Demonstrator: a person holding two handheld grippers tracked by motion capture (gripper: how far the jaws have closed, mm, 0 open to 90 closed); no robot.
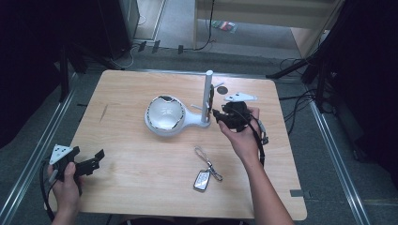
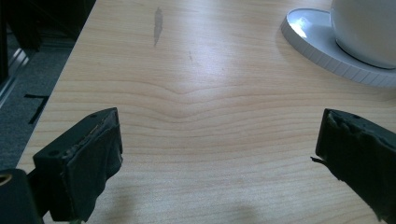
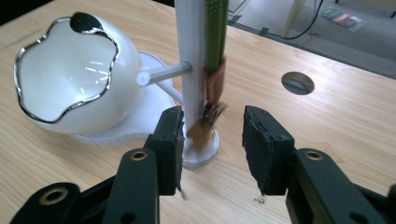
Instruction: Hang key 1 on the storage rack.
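A white stand [image 1: 187, 123] sits mid-table with an egg-shaped white bowl [image 1: 163, 112] and an upright post [image 1: 207, 96] carrying small pegs. A green braided strap [image 3: 215, 32] with a brown leather end [image 3: 214, 86] hangs down the post [image 3: 191, 56]. My right gripper [image 1: 217, 115] is at the foot of the post. Its jaws stand open on either side of the strap's lower end [image 3: 210, 140], apart from it. My left gripper [image 1: 94, 161] rests near the table's front left corner, wide open and holding nothing [image 2: 219, 154]. A silver key fob [image 1: 202, 180] with a chain lies on the table.
A round cable hole [image 1: 222, 89] is cut in the table behind the post. The stand's flat base [image 2: 317, 42] and bowl [image 2: 369, 28] lie far ahead of the left gripper. Cables and dark stands ring the table on the floor.
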